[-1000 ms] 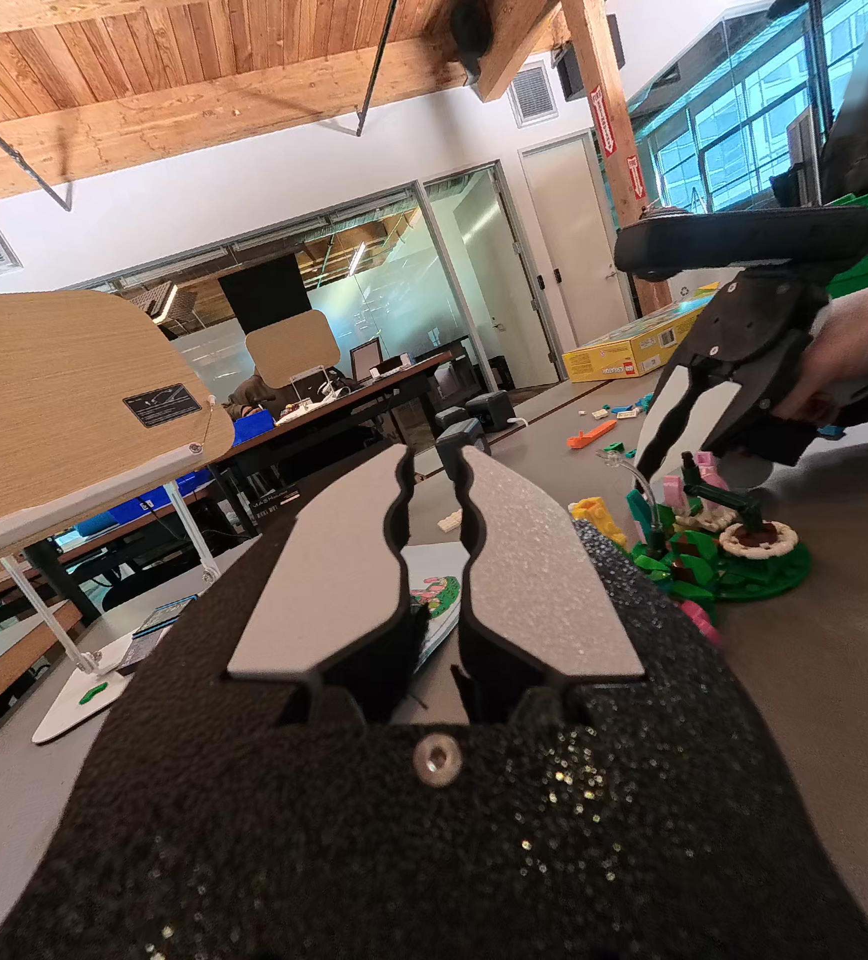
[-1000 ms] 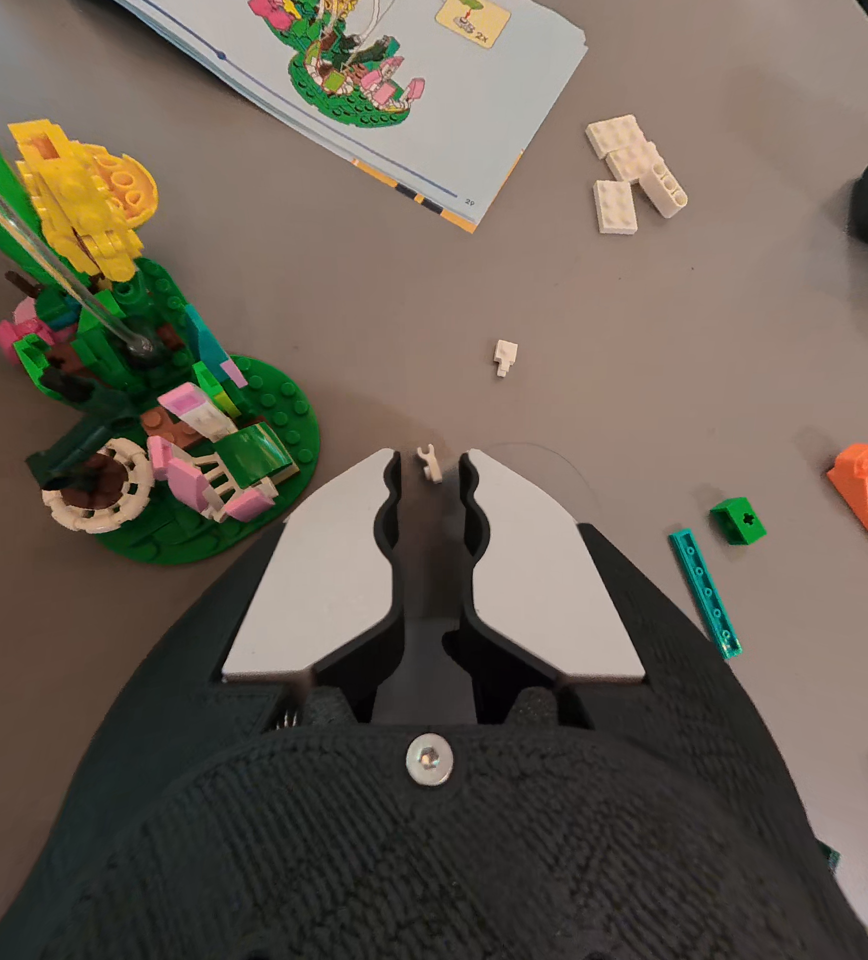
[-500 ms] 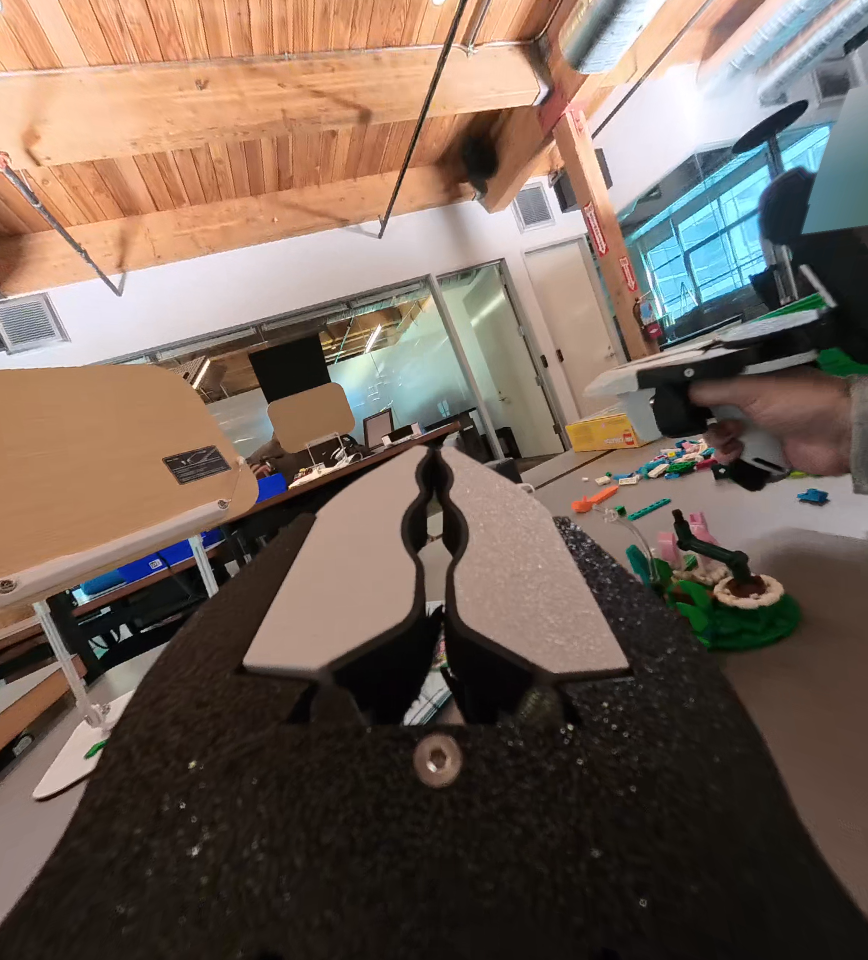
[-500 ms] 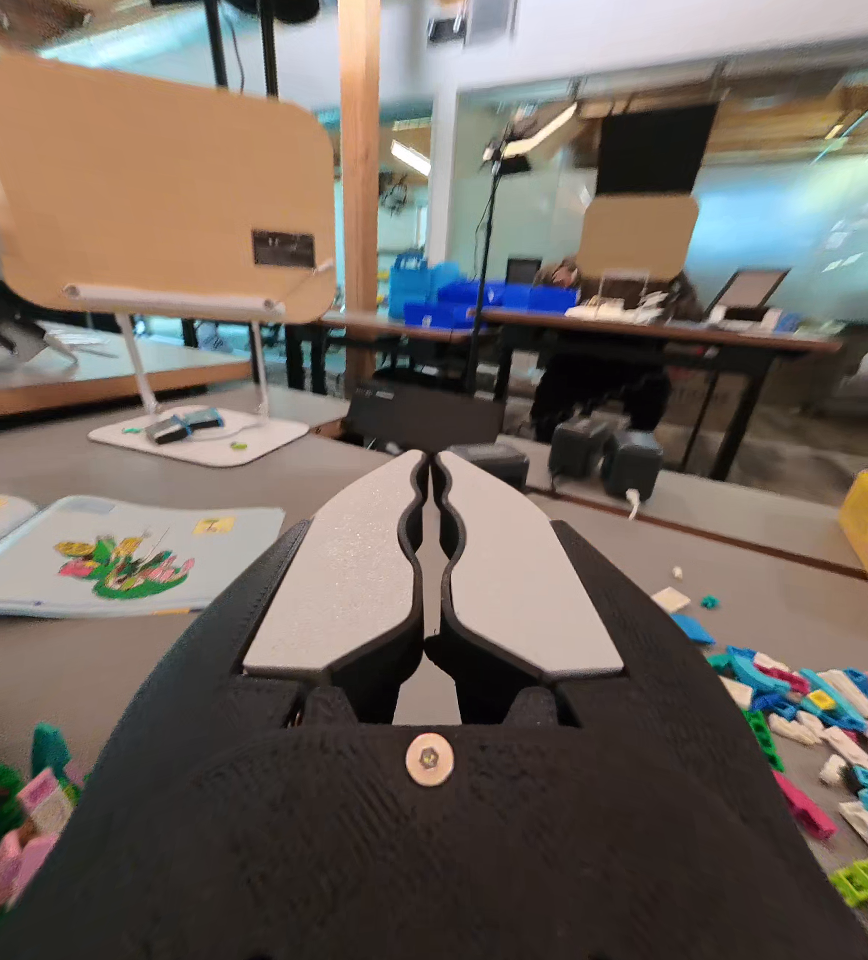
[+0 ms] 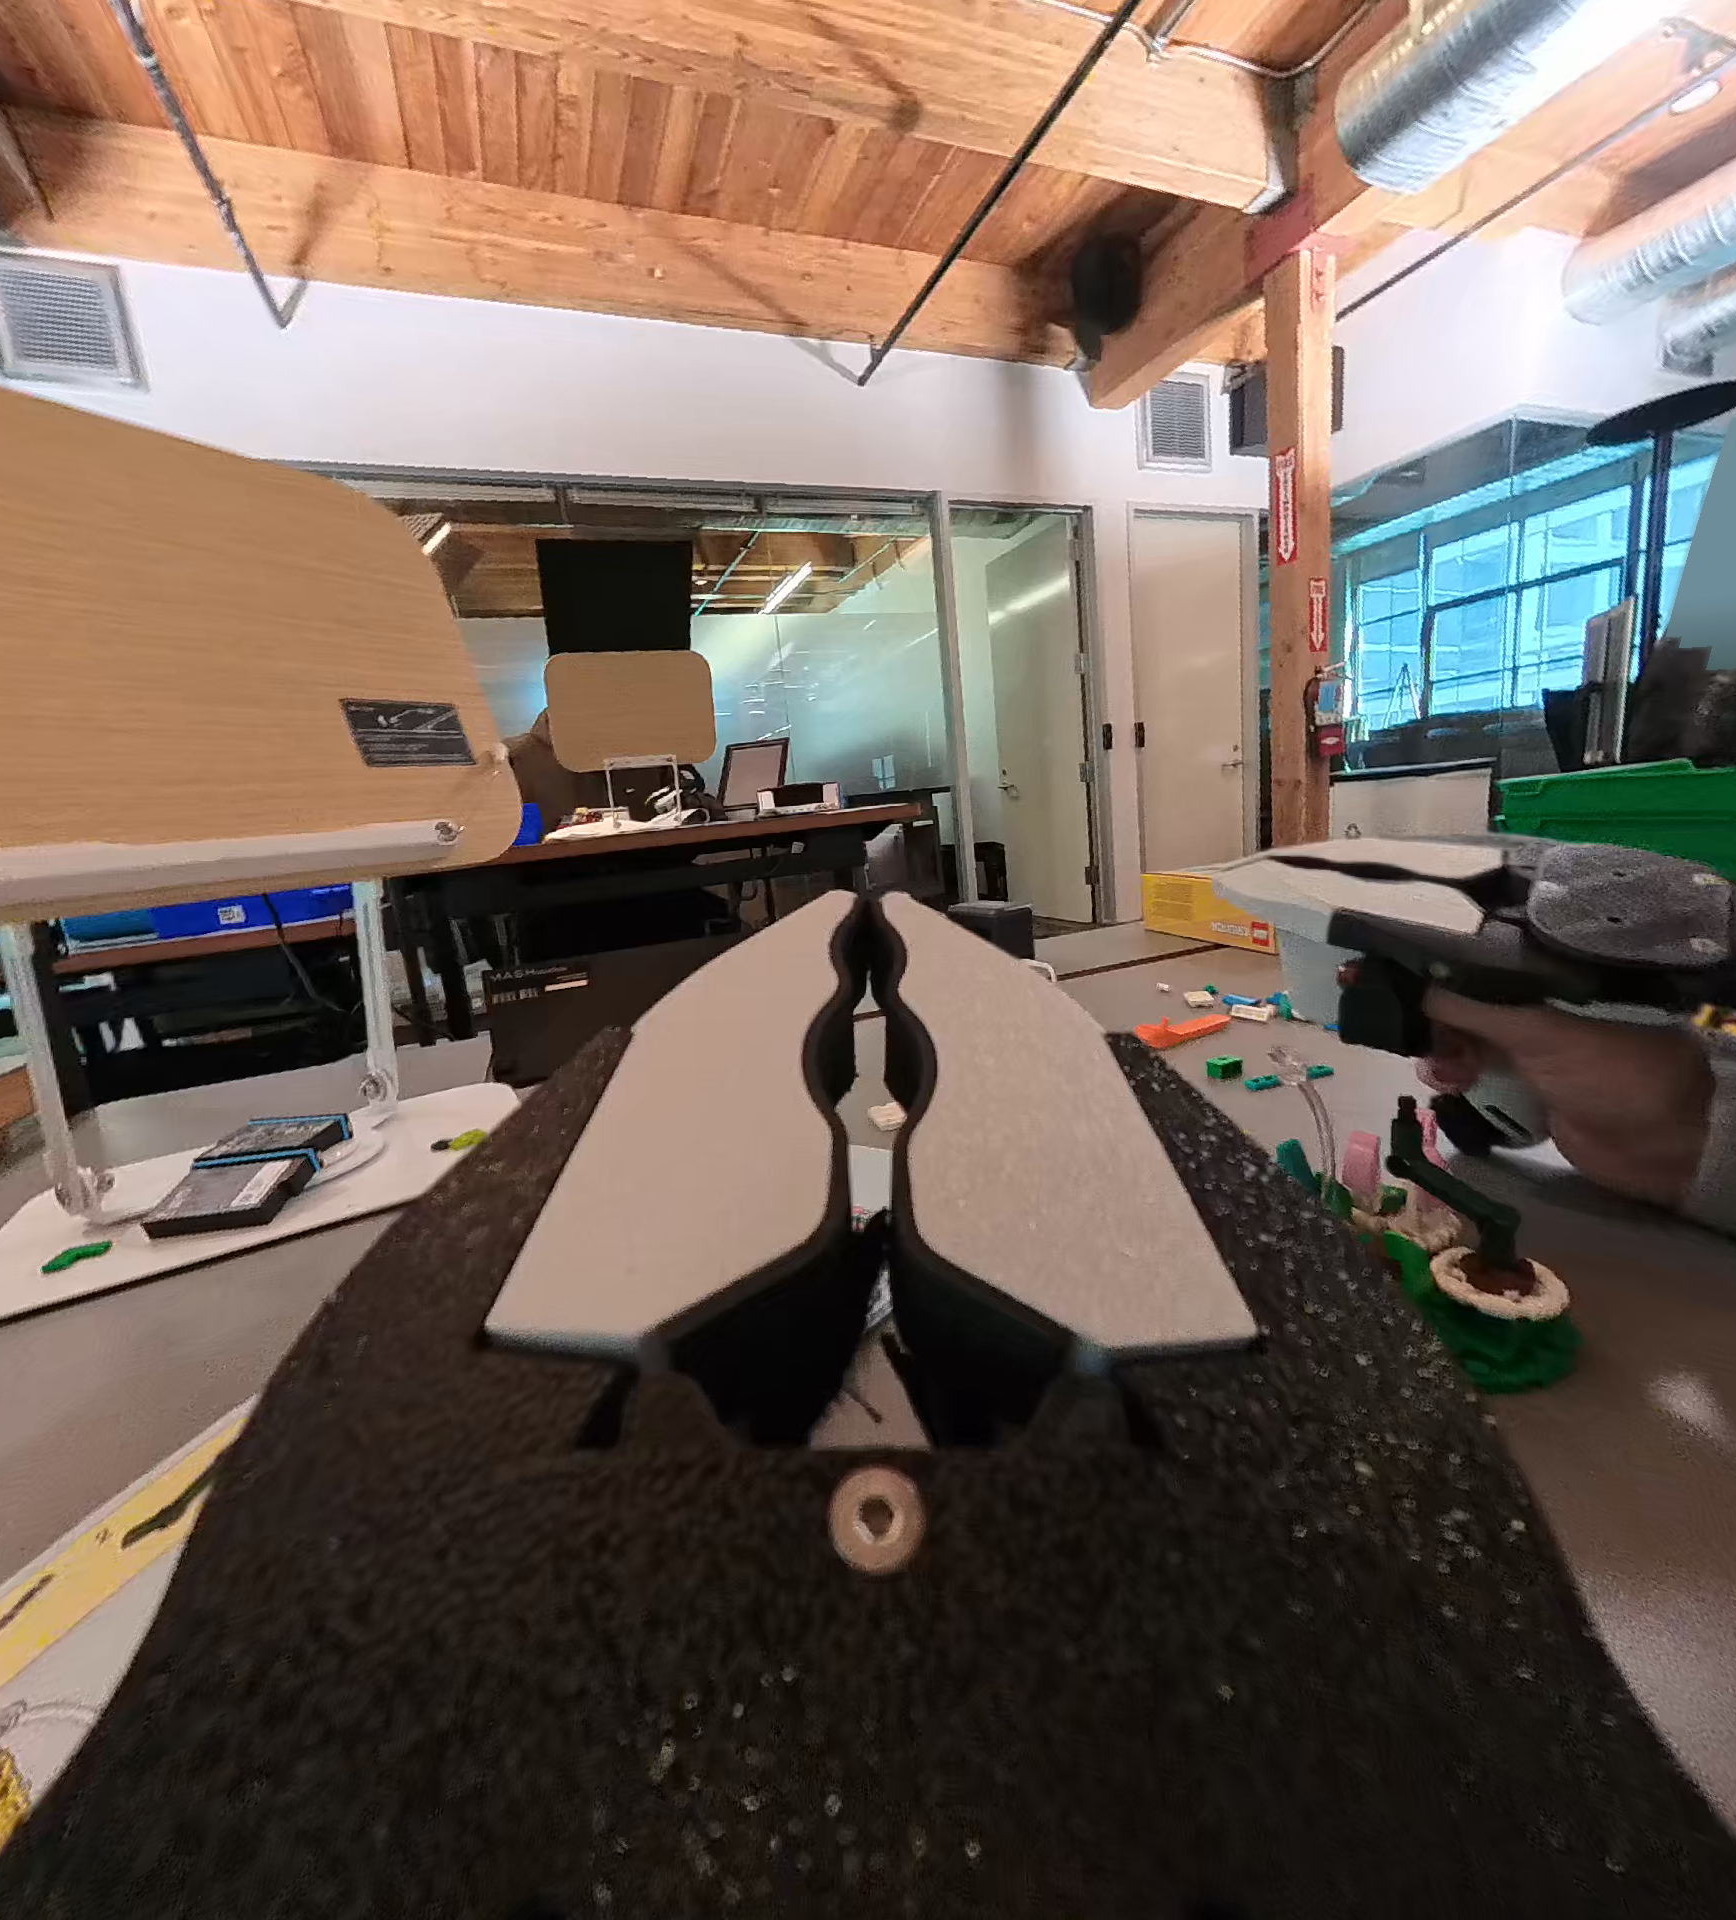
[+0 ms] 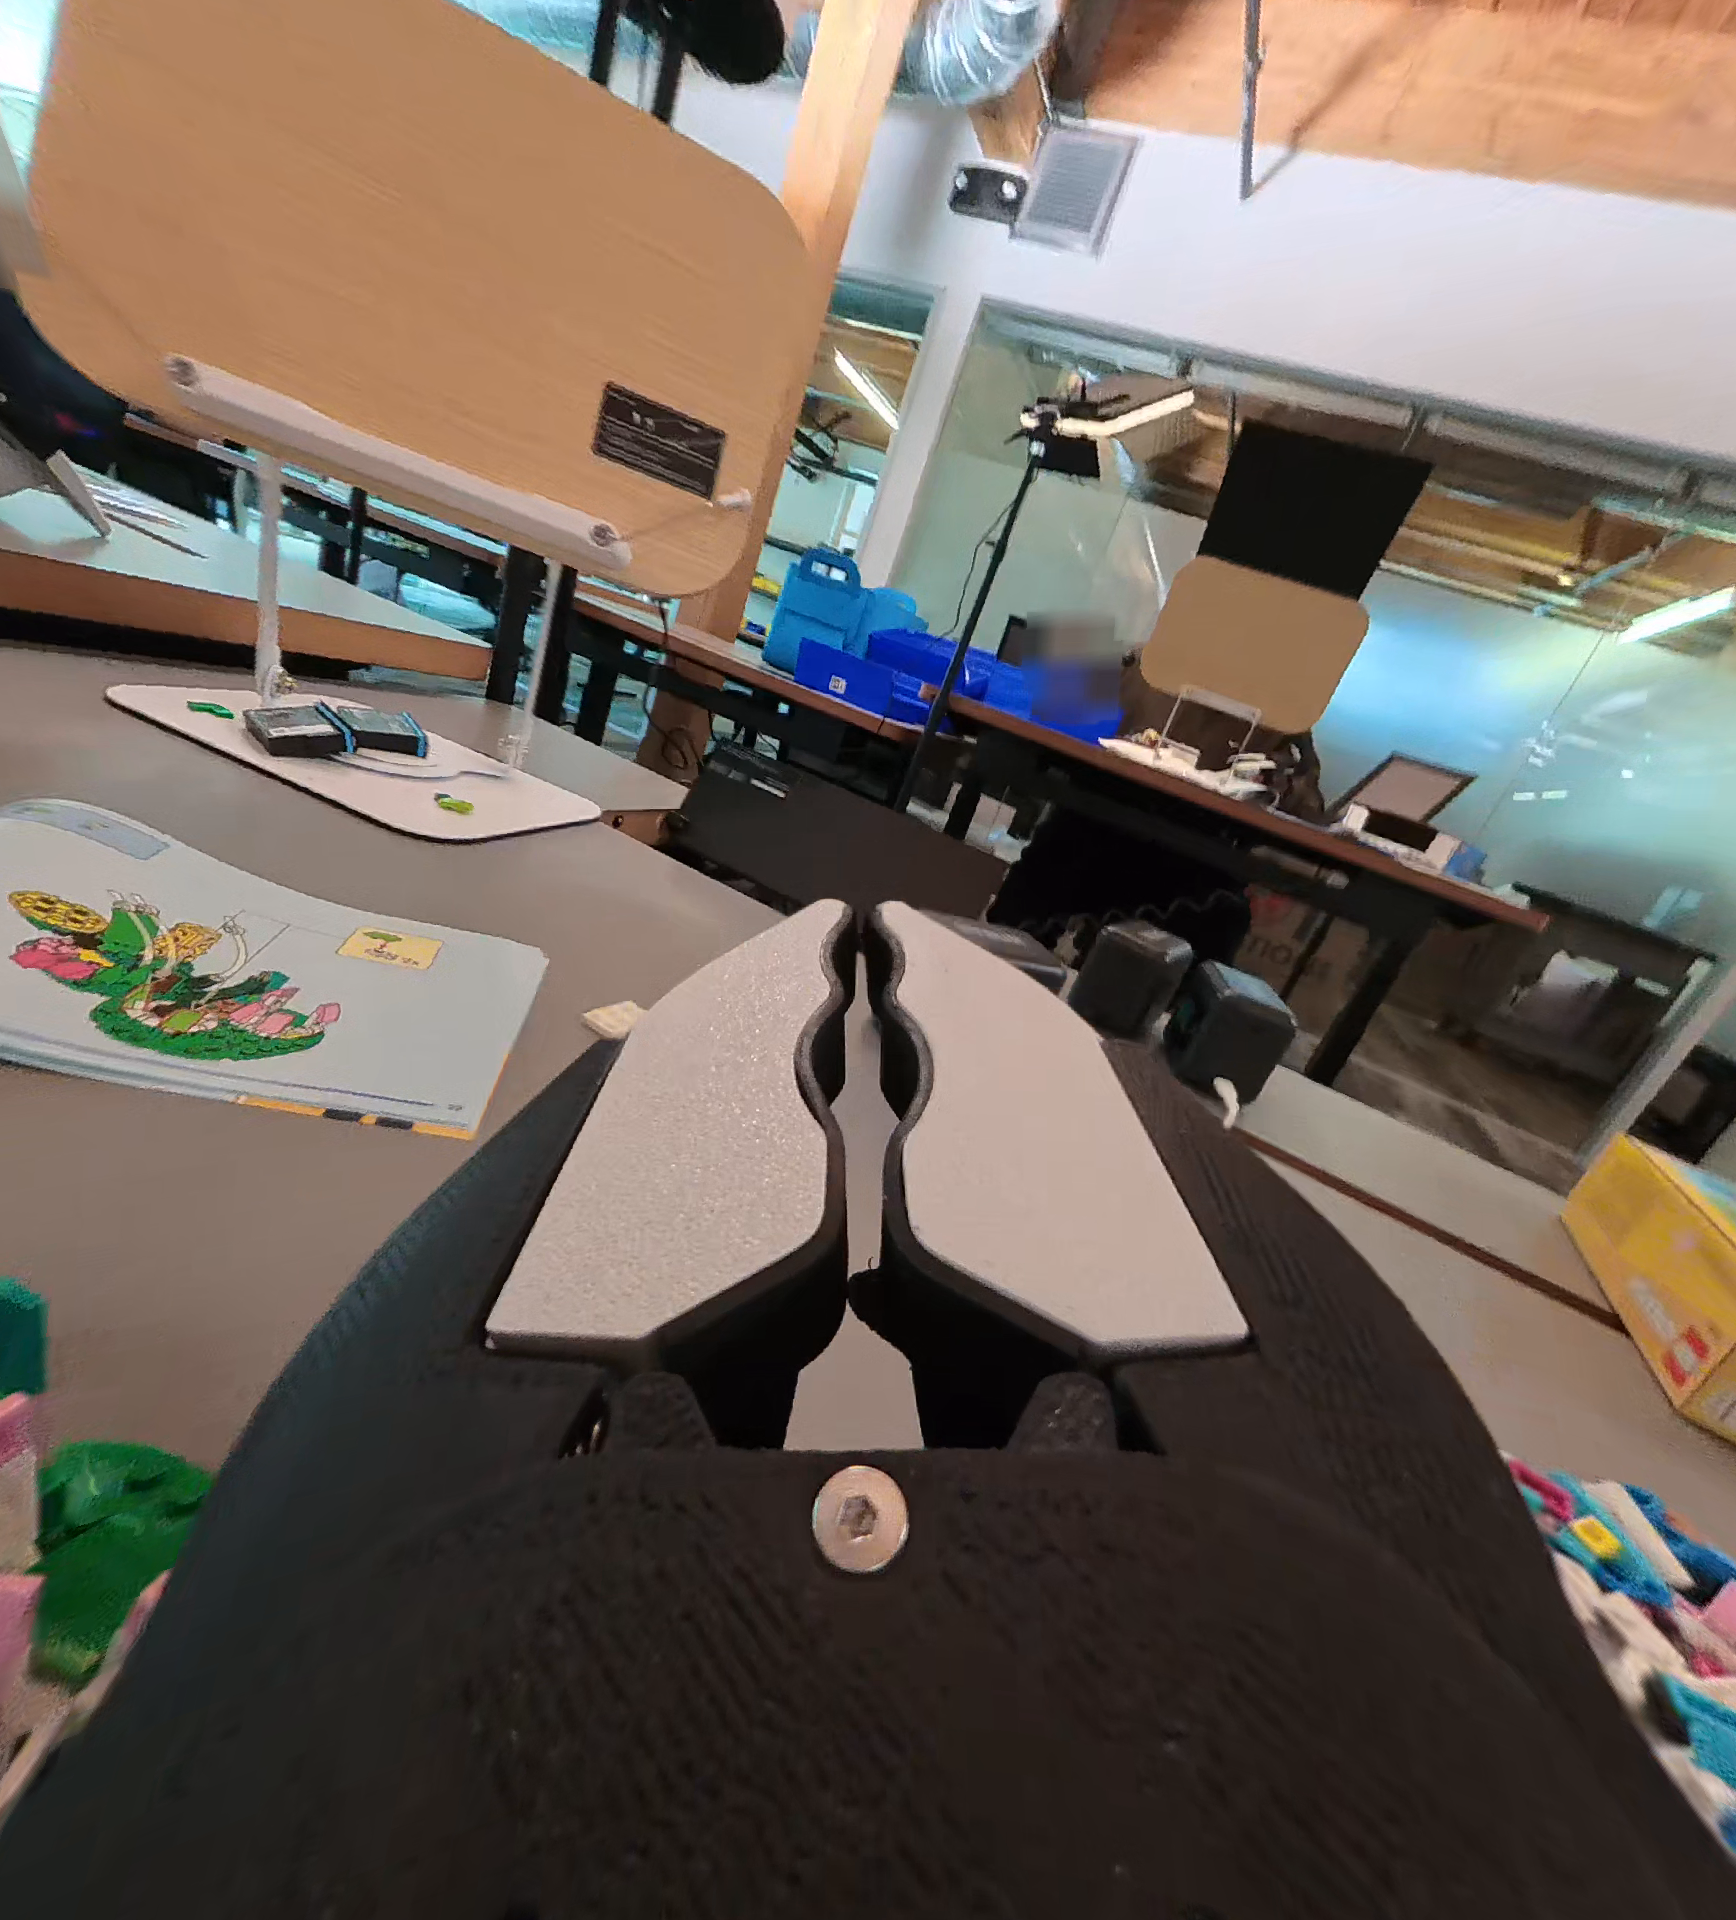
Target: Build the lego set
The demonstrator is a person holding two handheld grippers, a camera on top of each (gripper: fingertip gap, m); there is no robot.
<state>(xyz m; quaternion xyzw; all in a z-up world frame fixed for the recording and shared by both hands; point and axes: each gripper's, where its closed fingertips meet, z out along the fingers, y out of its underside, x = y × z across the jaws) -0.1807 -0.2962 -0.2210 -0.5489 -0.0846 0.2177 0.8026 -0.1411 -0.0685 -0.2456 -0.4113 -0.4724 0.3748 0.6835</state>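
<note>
**Lego model: both grippers raised, nothing held**

The lego model (image 5: 1446, 1236) stands on the grey table (image 5: 1674, 1455), below the right gripper (image 6: 862, 914). Left gripper (image 5: 866, 902) and right gripper both have fingers pressed together, empty. Advice: consult the instruction booklet (image 6: 220, 997) beyond the model, then spread the fingers before descending on a loose piece.

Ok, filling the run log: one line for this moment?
left gripper: shut, empty | right gripper: shut, empty | lego model: on table, untouched
</note>
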